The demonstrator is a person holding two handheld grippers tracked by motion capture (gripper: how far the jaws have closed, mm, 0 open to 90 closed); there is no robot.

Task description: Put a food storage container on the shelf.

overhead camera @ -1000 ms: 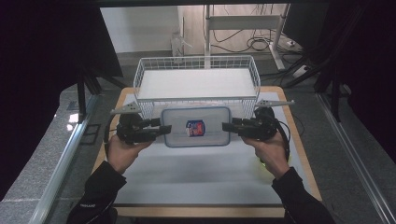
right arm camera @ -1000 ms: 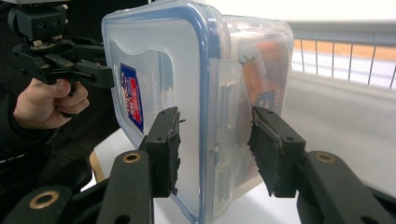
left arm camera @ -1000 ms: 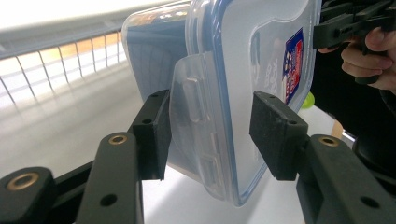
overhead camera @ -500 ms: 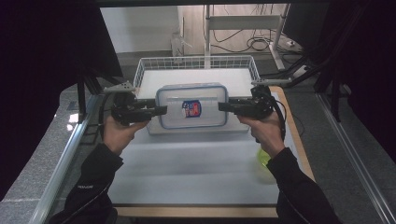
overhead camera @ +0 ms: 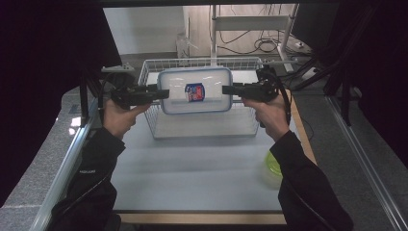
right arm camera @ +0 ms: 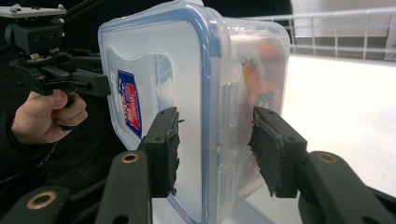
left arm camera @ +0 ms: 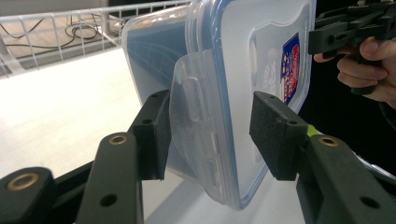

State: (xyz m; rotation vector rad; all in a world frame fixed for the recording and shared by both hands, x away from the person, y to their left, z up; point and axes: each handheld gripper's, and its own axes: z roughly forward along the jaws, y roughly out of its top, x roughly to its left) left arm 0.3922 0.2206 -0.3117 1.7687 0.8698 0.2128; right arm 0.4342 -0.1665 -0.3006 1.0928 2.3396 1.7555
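A clear plastic container (overhead camera: 195,91) with a blue-rimmed lid and a red-and-blue label hangs level in the air above the white wire basket (overhead camera: 202,129). My left gripper (overhead camera: 163,93) is shut on its left end and my right gripper (overhead camera: 227,89) on its right end. In the left gripper view the jaws (left arm camera: 210,135) clamp the latch flap of the container (left arm camera: 261,60), with the other gripper (left arm camera: 348,28) beyond. The right gripper view has the jaws (right arm camera: 215,149) across the container's (right arm camera: 187,84) other latch, something orange inside, and the left gripper (right arm camera: 60,70) behind.
The basket stands at the far middle of the pale table (overhead camera: 192,168). A yellow-green round object (overhead camera: 273,163) lies at the table's right edge, partly under the right forearm. Cables and a white shelf frame (overhead camera: 250,29) are beyond the table.
Both grippers have lifted the container off the table and carried it up and away from the person, to above the basket. The green object has come into view.
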